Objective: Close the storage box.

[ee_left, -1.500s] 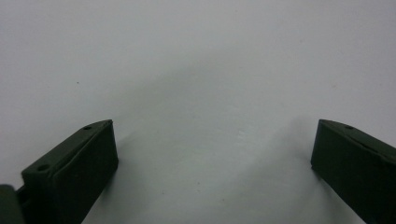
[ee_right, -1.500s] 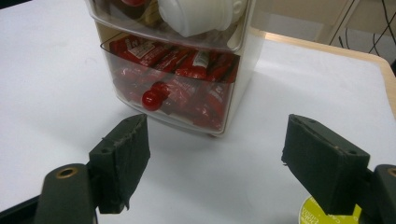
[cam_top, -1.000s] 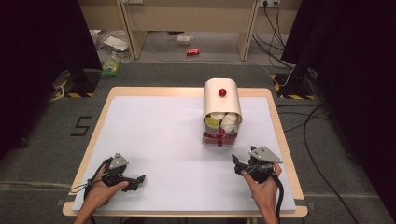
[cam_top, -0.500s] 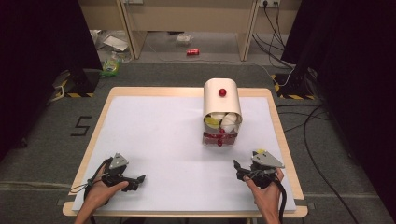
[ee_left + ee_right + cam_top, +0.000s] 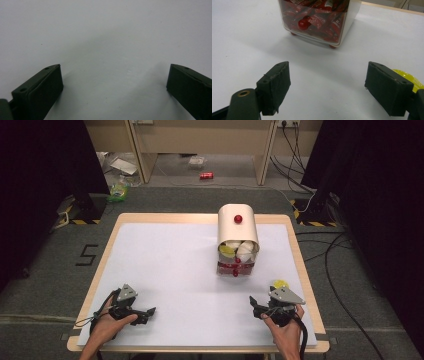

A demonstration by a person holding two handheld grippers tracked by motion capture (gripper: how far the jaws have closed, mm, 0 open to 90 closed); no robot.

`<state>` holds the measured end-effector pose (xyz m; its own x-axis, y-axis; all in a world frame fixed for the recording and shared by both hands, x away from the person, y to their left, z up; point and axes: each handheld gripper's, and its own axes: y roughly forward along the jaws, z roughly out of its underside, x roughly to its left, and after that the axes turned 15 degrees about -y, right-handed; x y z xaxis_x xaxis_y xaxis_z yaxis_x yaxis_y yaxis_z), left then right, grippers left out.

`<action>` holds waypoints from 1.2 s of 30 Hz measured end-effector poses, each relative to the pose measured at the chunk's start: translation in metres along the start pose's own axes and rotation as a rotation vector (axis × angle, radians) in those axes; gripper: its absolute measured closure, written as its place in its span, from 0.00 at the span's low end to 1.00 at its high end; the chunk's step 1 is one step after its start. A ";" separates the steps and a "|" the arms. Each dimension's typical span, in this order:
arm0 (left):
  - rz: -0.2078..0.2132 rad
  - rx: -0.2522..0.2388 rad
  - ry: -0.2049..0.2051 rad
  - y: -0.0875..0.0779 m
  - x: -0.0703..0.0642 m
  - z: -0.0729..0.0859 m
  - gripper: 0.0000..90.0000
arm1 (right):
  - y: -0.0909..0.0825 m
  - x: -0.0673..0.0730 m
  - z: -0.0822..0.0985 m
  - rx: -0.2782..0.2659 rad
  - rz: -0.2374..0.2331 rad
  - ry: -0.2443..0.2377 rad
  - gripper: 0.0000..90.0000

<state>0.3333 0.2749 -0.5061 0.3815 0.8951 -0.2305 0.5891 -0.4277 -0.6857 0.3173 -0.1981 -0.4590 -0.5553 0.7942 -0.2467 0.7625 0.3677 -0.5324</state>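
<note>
While both my tongs sit low at the near edge of the table [image 5: 165, 227], nothing is gripped. My right tongs [image 5: 256, 303] at about 5 o'clock on the table are released, jaws spread wide and just been opening, with bare white surface between them in the right gripper view [image 5: 327, 87]. Yellow round lid [image 5: 279, 284] lies on the table just beside the right tongs, at their 1 o'clock in the high view; it peeks out behind the right-hand jaw in the right gripper view [image 5: 412, 78]. Container [image 5: 238, 240] with the rounded cover and red knob stands at 1 o'clock on the table, well apart from the tongs; its clear lower drawer of red packets [image 5: 317, 15] sits at 12 o'clock ahead of my right jaws. My left tongs [image 5: 150, 310] at 7 o'clock are released too, jaws wide over empty tabletop [image 5: 112, 90].
</note>
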 end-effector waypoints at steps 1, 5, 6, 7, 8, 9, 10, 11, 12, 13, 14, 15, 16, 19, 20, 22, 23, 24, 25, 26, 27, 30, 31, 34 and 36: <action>0.000 0.000 0.000 0.000 0.000 0.000 0.00 | 0.000 0.000 0.000 0.000 -0.001 -0.001 0.23; 0.000 0.000 0.000 0.000 0.000 0.000 0.00 | -0.002 0.002 0.002 0.003 -0.011 -0.004 0.22; 0.000 0.000 0.000 0.000 0.000 0.000 0.00 | -0.002 0.002 0.003 0.005 -0.012 -0.002 0.22; 0.000 0.000 0.000 0.000 0.000 0.000 0.00 | -0.002 0.003 0.003 0.007 -0.013 -0.002 0.22; 0.000 0.000 0.000 0.000 0.000 0.000 0.00 | -0.003 0.003 0.004 0.011 -0.015 -0.006 0.22; 0.000 0.000 0.000 0.000 0.000 0.000 0.00 | -0.003 0.003 0.004 0.014 -0.021 -0.004 0.22; 0.000 0.000 0.000 0.000 0.000 0.000 0.00 | -0.003 0.003 0.005 0.015 -0.021 -0.006 0.22; 0.000 0.000 0.000 0.000 0.000 0.000 0.00 | -0.004 0.004 0.006 0.017 -0.023 -0.006 0.22; 0.000 0.000 0.000 0.000 0.000 0.000 0.00 | -0.004 0.004 0.006 0.017 -0.024 -0.005 0.22; 0.000 0.000 0.000 0.000 0.000 0.000 0.00 | -0.005 0.004 0.006 0.019 -0.027 -0.009 0.22; 0.000 0.000 0.000 0.000 0.000 0.000 0.00 | -0.005 0.005 0.007 0.019 -0.027 -0.008 0.22; 0.000 0.000 0.000 0.000 0.000 0.000 0.00 | -0.005 0.005 0.007 0.020 -0.028 -0.009 0.22; 0.000 0.000 0.000 0.000 0.000 0.000 0.00 | -0.006 0.005 0.008 0.022 -0.031 -0.011 0.21; 0.000 0.000 0.000 0.000 0.000 0.000 0.00 | -0.007 0.006 0.009 0.030 -0.035 -0.011 0.21; 0.000 0.000 0.000 0.000 0.000 0.000 0.00 | -0.007 0.006 0.010 0.027 -0.033 -0.018 0.21; 0.000 0.000 0.000 0.000 0.000 0.000 0.00 | -0.007 0.007 0.011 0.031 -0.039 -0.013 0.21; 0.000 0.000 0.000 0.000 0.000 0.000 0.00 | -0.008 0.007 0.011 0.034 -0.039 -0.014 0.21; 0.000 0.000 0.000 0.000 0.000 0.000 0.00 | -0.008 0.008 0.012 0.036 -0.041 -0.015 0.21; 0.000 0.000 0.000 0.000 0.000 0.000 0.00 | -0.008 0.008 0.012 0.037 -0.041 -0.018 0.21; 0.000 0.000 0.000 0.000 0.000 0.000 0.00 | -0.008 0.009 0.013 0.039 -0.041 -0.020 0.21; 0.000 0.000 0.000 0.000 0.000 0.000 0.00 | -0.009 0.009 0.013 0.044 -0.044 -0.019 0.21; 0.000 0.000 0.000 0.000 0.000 0.000 0.00 | -0.010 0.010 0.014 0.047 -0.046 -0.023 0.21; 0.000 0.000 0.000 0.000 0.000 0.000 0.00 | -0.010 0.011 0.015 0.048 -0.046 -0.021 0.21; 0.000 0.000 0.000 0.000 0.000 0.000 0.00 | -0.011 0.011 0.016 0.050 -0.050 -0.026 0.20; 0.000 0.000 0.000 0.000 0.000 0.000 0.00 | -0.011 0.012 0.018 0.057 -0.053 -0.022 0.20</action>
<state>0.3333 0.2749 -0.5061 0.3815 0.8953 -0.2301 0.5893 -0.4273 -0.6857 0.2961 -0.2013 -0.4701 -0.6021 0.7633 -0.2341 0.7119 0.3806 -0.5901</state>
